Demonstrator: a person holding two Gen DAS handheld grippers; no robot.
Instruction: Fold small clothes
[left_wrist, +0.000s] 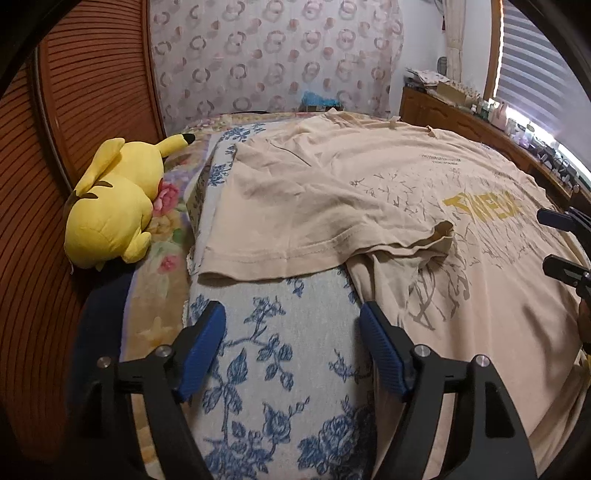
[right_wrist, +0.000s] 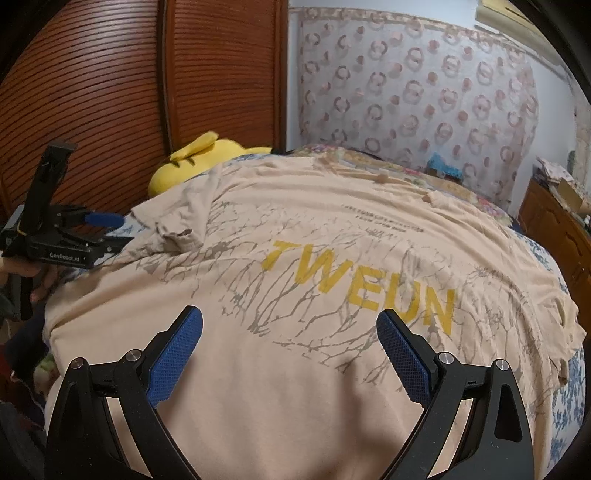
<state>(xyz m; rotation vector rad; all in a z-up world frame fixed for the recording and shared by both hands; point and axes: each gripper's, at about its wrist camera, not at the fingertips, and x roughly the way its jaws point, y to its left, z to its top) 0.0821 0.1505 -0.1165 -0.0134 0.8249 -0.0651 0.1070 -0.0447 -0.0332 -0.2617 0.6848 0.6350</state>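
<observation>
A beige T-shirt (right_wrist: 332, 258) with yellow lettering and a grey branch print lies spread flat on the bed; it also shows in the left wrist view (left_wrist: 424, 192). Its left sleeve (left_wrist: 314, 225) is folded in over the body. My left gripper (left_wrist: 291, 317) is open and empty, above the blue floral blanket (left_wrist: 273, 369) just short of the sleeve hem. It also shows at the left of the right wrist view (right_wrist: 107, 229). My right gripper (right_wrist: 288, 325) is open and empty, over the shirt's lower part; its fingers show at the right edge of the left wrist view (left_wrist: 565, 243).
A yellow plush toy (left_wrist: 114, 206) lies at the bed's left side against a slatted wooden wardrobe (right_wrist: 110, 92). A patterned curtain (left_wrist: 273, 55) hangs behind the bed. A wooden dresser (left_wrist: 480, 122) with small items stands at the right under a window.
</observation>
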